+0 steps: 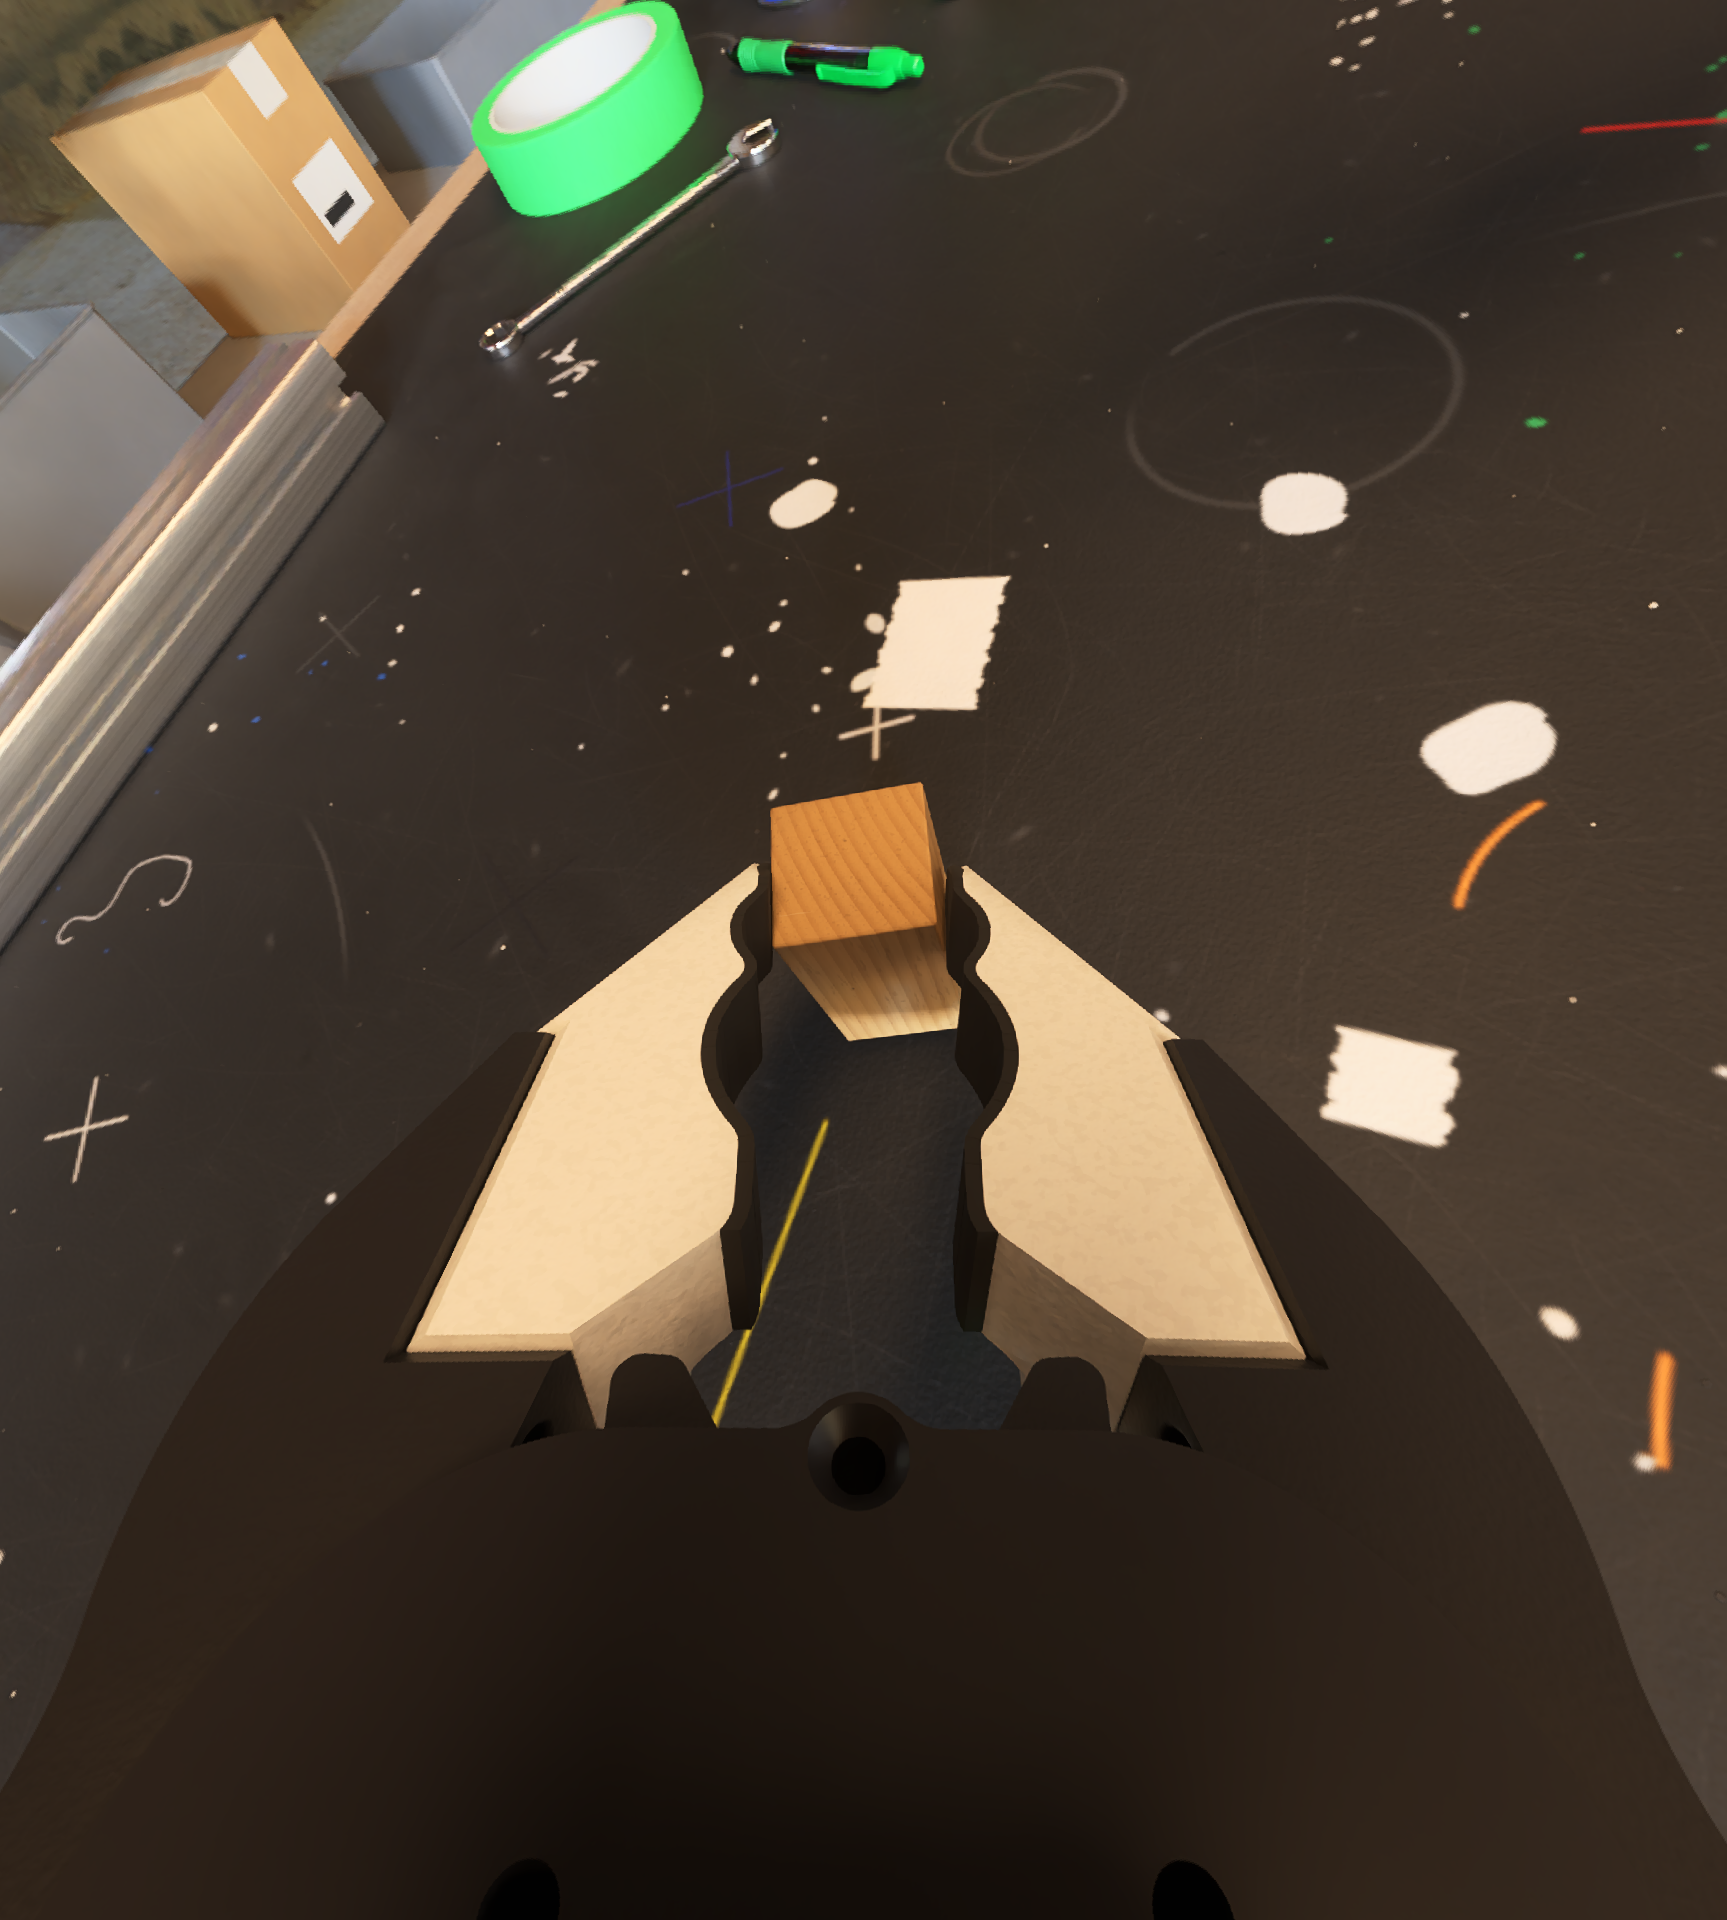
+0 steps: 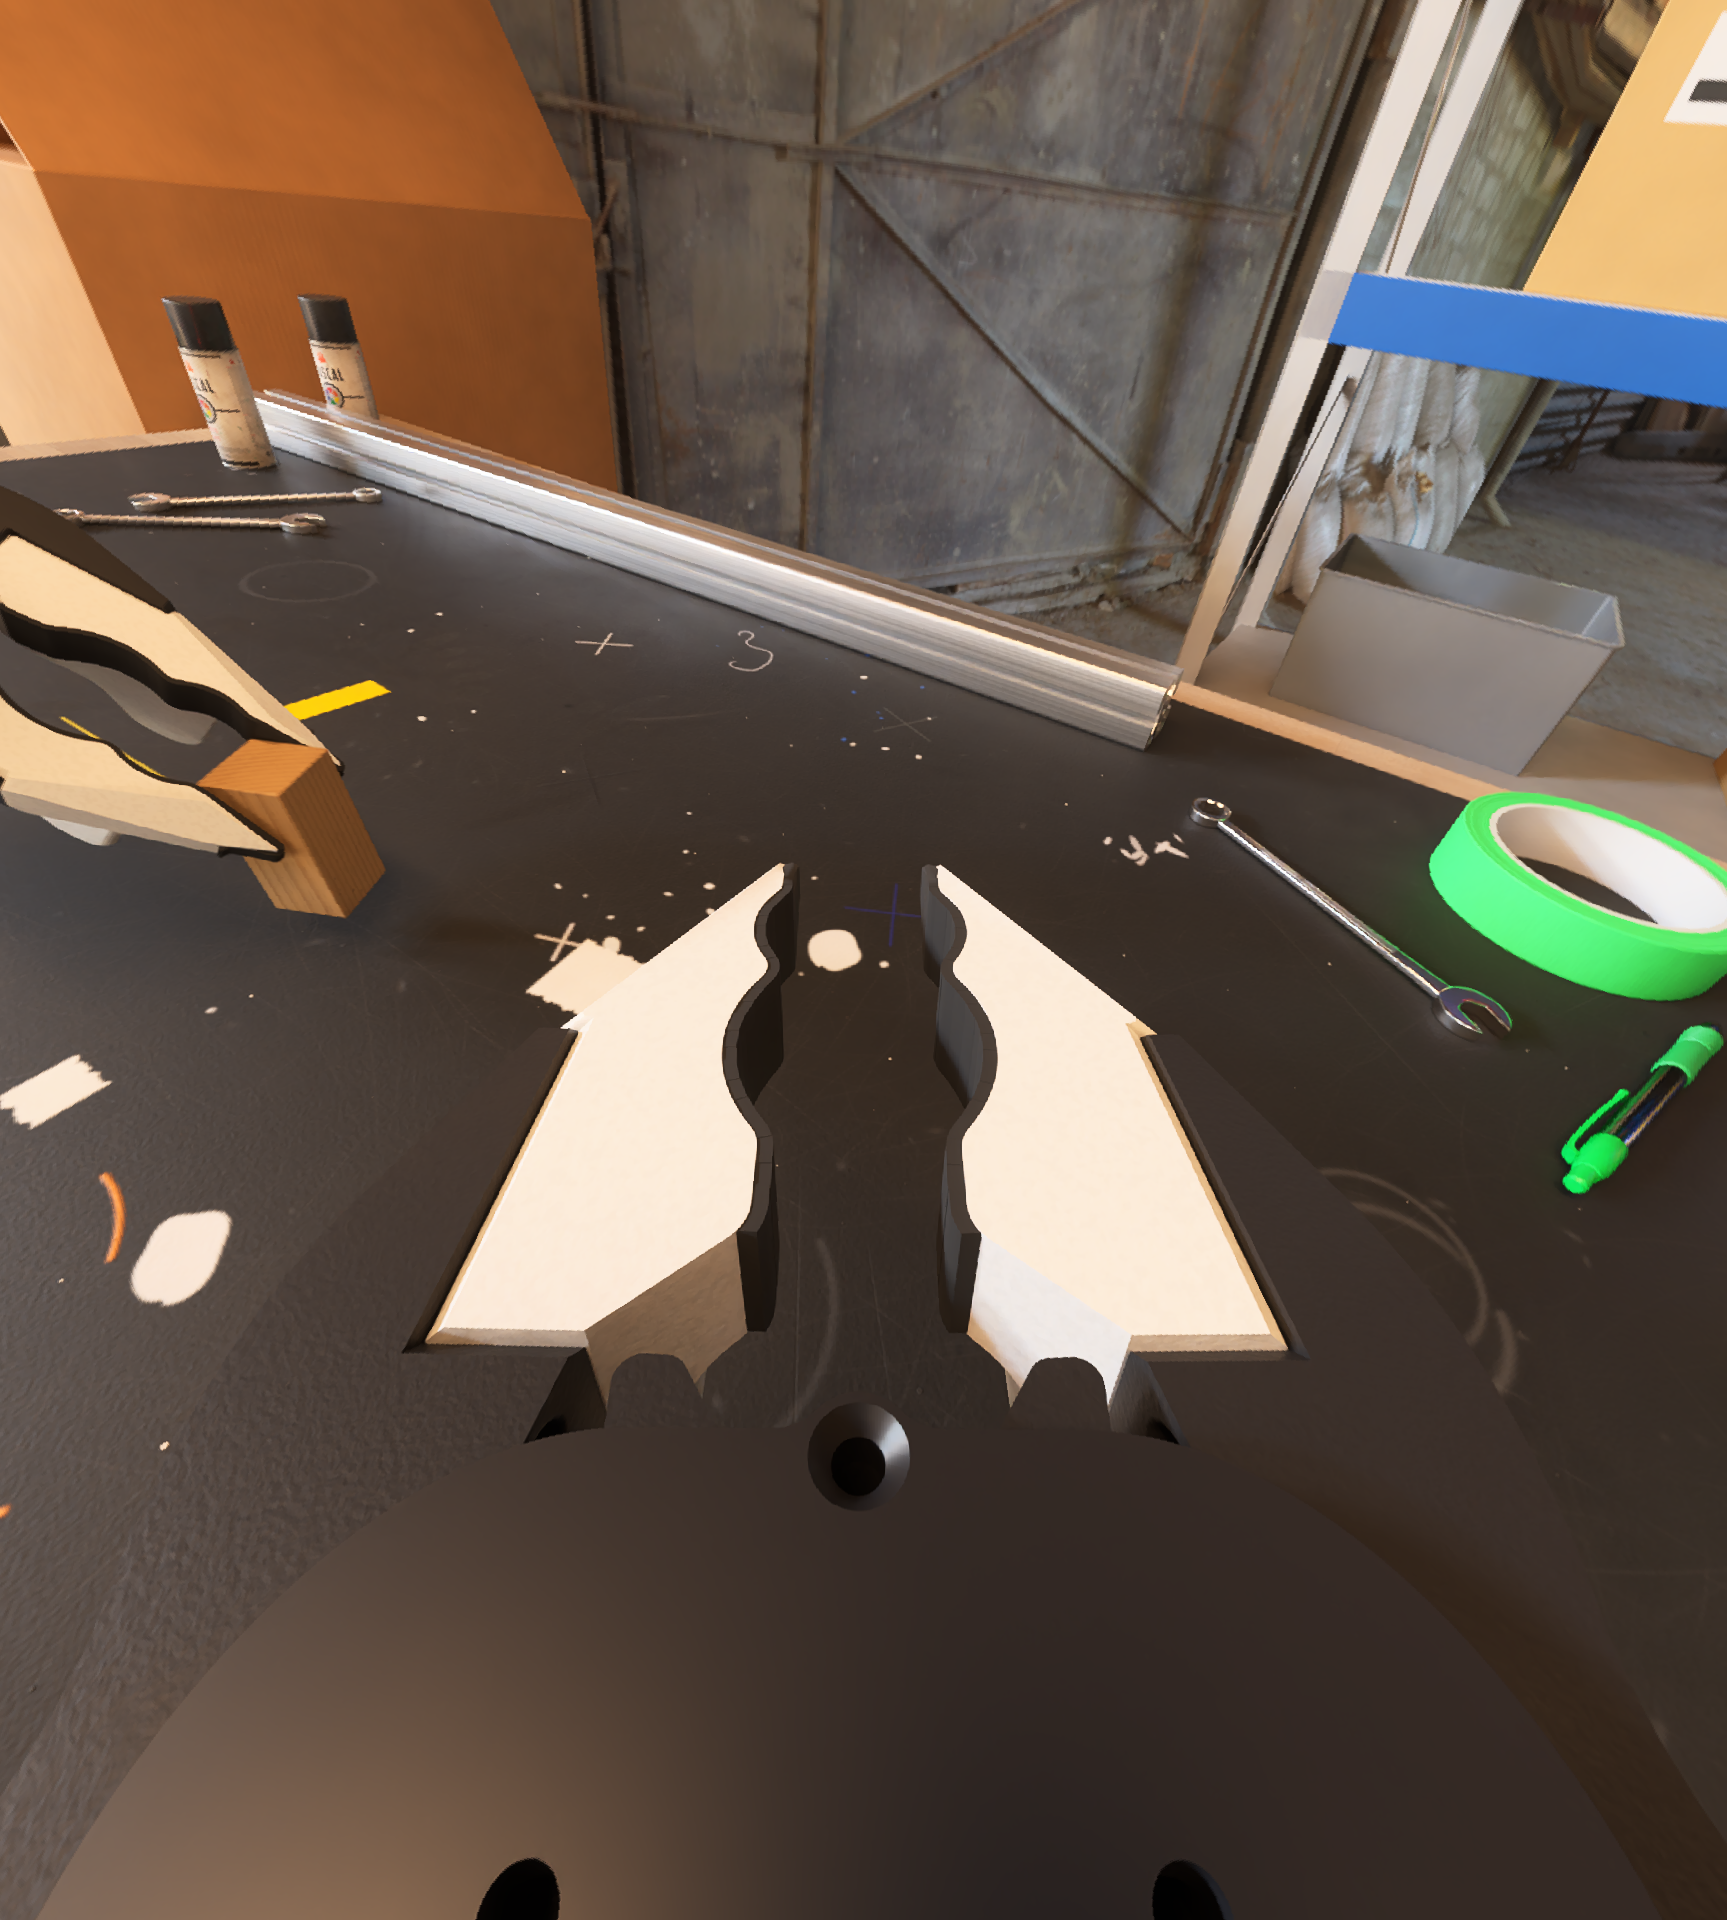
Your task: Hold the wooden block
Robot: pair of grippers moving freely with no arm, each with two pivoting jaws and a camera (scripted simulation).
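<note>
Left wrist view, centre of frame: block (image 1: 854,883) pinched between the fingertips of the left hand-held gripper (image 1: 857,914), clamped at the very tips only. Grain face turned up, pale end face turned toward the camera. Held clear of the bench (image 1: 1254,312), to judge from the right wrist view, left edge of frame, where the same block (image 2: 303,831) hangs tilted with one lower corner near or at the dark surface; contact there not resolvable.

Right wrist view, centre: right hand-held gripper (image 2: 859,904) empty, fingers parted, pointed at bare bench and well apart from the block.

Step in hand, as judged: keeping a steady hold. Advisable here: constant squeeze, no loosening; wrist kept level, since a tip-only pinch on a smooth wooden face probably resists twisting poorly; slow motion only, if any. Deeper seating into the scalloped recesses would likely be firmer, but regrasping risks a drop. Right gripper best kept out of the way, or brought under the block as a guard.

Clutter far from the work, upper left in the left wrist view: green tape (image 1: 589,109), spanner (image 1: 630,239), marker (image 1: 828,60), carton (image 1: 235,177). No interference expected.
</note>
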